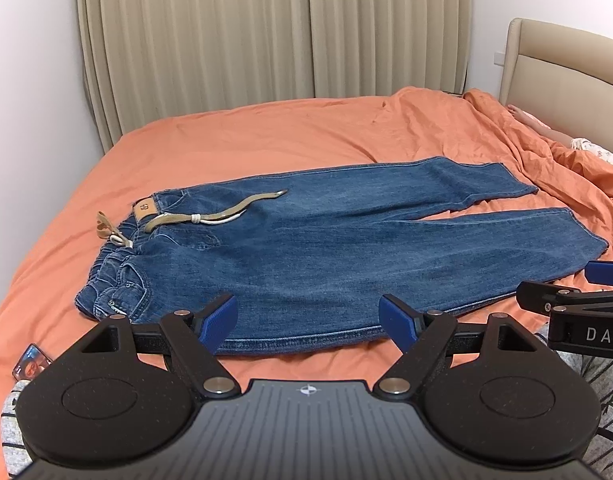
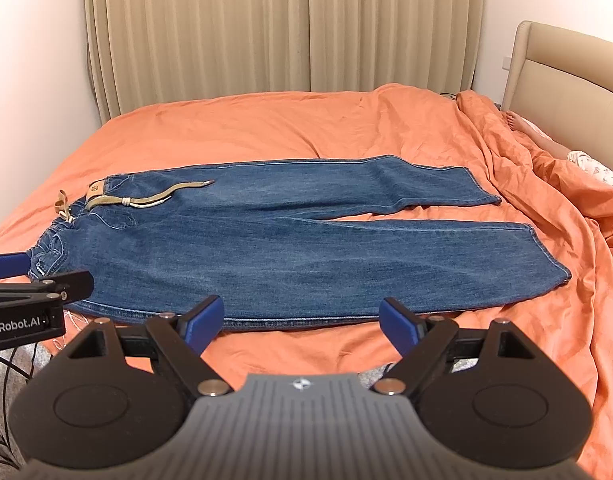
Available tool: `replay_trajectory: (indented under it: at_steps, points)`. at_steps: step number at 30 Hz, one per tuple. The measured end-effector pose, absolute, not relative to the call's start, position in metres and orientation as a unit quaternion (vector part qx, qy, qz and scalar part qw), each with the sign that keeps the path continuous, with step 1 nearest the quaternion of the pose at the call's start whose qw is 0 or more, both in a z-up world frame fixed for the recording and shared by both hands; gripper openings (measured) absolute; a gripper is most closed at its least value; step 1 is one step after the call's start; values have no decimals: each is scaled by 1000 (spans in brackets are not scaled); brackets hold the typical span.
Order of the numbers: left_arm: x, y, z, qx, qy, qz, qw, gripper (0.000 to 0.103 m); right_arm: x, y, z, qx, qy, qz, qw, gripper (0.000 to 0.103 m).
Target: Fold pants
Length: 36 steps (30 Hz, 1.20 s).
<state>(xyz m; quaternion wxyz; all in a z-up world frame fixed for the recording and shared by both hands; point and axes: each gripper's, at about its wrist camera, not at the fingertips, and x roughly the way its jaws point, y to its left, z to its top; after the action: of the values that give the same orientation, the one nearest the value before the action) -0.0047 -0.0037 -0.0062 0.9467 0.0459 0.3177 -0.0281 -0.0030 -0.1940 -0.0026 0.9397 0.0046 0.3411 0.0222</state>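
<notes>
Blue jeans (image 1: 326, 256) lie flat on an orange bedsheet (image 1: 246, 136), waistband to the left, both legs spread to the right. A tan belt (image 1: 210, 214) lies across the waistband. My left gripper (image 1: 308, 320) is open and empty, just above the near side seam of the jeans. My right gripper (image 2: 300, 316) is open and empty too, over the near seam of the jeans (image 2: 286, 240) further right. Its blue finger (image 1: 606, 272) and black arm show at the right edge of the left wrist view. The left gripper's finger (image 2: 6, 266) shows at the left edge of the right wrist view.
A person lies under the bunched orange cover (image 2: 546, 184) on the right, a foot (image 2: 514, 122) near the beige headboard (image 2: 566, 80). Beige curtains (image 2: 286, 28) hang behind the bed. A phone (image 1: 30, 362) lies at the bed's near left corner.
</notes>
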Motion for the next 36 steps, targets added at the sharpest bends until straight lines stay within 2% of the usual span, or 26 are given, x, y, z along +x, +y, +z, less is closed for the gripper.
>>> replay_trajectory:
  at_steps: [36]
  points:
    - [-5, -10, -4, 39, 322, -59, 944, 93, -5, -196, -6, 8, 355, 19, 935, 81]
